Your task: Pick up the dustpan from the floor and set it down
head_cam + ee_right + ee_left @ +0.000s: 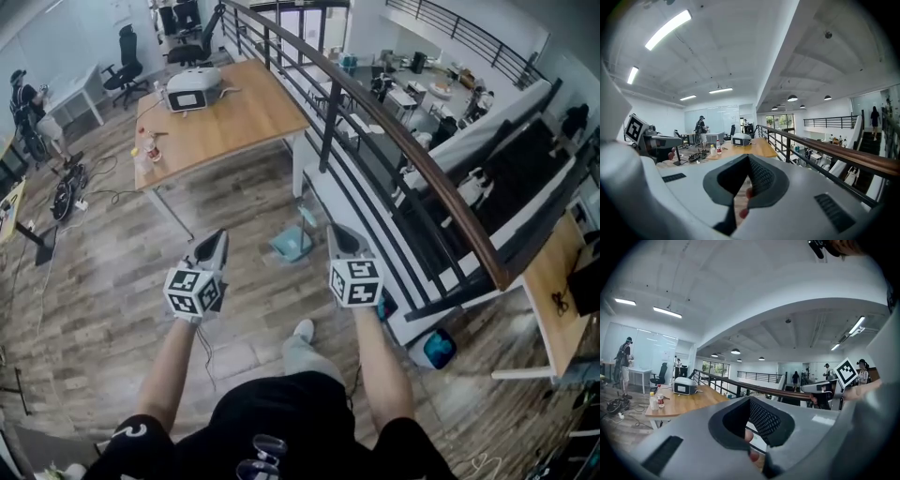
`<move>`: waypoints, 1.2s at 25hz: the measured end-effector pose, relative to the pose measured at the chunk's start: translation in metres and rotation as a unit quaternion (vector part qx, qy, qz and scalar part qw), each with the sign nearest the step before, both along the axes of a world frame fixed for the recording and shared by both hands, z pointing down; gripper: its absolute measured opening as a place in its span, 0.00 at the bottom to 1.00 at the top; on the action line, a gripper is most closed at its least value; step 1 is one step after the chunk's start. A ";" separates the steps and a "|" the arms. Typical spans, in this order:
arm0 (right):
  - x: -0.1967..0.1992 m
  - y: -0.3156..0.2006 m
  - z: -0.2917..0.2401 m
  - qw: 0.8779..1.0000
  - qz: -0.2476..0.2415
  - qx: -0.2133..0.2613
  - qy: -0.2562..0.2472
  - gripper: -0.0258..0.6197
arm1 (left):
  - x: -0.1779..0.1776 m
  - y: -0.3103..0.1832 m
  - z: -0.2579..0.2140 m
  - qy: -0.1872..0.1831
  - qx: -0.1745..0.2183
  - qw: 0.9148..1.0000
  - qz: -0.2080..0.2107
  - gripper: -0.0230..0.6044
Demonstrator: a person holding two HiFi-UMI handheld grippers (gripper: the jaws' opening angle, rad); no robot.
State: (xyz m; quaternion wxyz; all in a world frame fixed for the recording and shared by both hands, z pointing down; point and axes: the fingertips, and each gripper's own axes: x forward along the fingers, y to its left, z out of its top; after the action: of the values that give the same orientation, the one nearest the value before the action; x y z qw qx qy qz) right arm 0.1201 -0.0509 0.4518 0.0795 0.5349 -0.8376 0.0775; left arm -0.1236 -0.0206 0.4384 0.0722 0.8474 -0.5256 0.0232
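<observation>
- Head view: the teal dustpan (292, 242) lies on the wood floor (112, 272), far of the person's foot (303, 329). It is near the leg of the wooden surface (234, 117) and just left of the railing (412, 155).
- The left gripper (217, 240) and right gripper (339, 234) are held side by side, level, with the dustpan showing between them and touching neither.
- Left gripper view: the left gripper (751, 401) has its jaws together, with nothing between them. The surface (689, 401) lies far left.
- Right gripper view: the right gripper (748, 158) is closed and empty. The railing (820, 152) runs along the right.
</observation>
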 end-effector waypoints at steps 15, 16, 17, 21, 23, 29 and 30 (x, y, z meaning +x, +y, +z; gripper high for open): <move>0.036 -0.167 0.004 1.000 -0.017 -0.014 0.004 0.02 | 0.055 -0.181 0.002 0.001 -0.014 1.000 0.009 0.03; 0.040 -0.173 0.006 1.000 -0.016 -0.014 0.005 0.02 | 0.059 -0.186 0.002 0.000 -0.014 1.000 0.010 0.03; 0.043 -0.177 0.007 1.000 -0.016 -0.015 0.005 0.02 | 0.063 -0.191 0.003 -0.001 -0.015 1.000 0.012 0.03; 0.051 -0.184 0.013 0.999 -0.017 -0.027 0.006 0.02 | 0.072 -0.201 0.004 -0.001 -0.015 1.000 0.014 0.03; 0.053 -0.185 0.016 0.999 -0.016 -0.028 0.009 0.02 | 0.073 -0.202 0.006 -0.001 -0.015 1.000 0.015 0.03; 0.060 -0.184 0.027 0.999 -0.012 -0.036 0.010 0.02 | 0.078 -0.204 0.012 -0.002 -0.016 1.000 0.020 0.03; 0.060 -0.184 0.028 0.999 -0.012 -0.037 0.009 0.02 | 0.079 -0.204 0.012 -0.003 -0.016 1.000 0.022 0.03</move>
State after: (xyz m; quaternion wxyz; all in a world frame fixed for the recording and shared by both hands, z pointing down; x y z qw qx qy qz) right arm 0.1803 -0.2353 0.4795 0.1076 0.5221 -0.8398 0.1027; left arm -0.0447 -0.2250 0.4506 0.0840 0.8572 -0.5068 0.0357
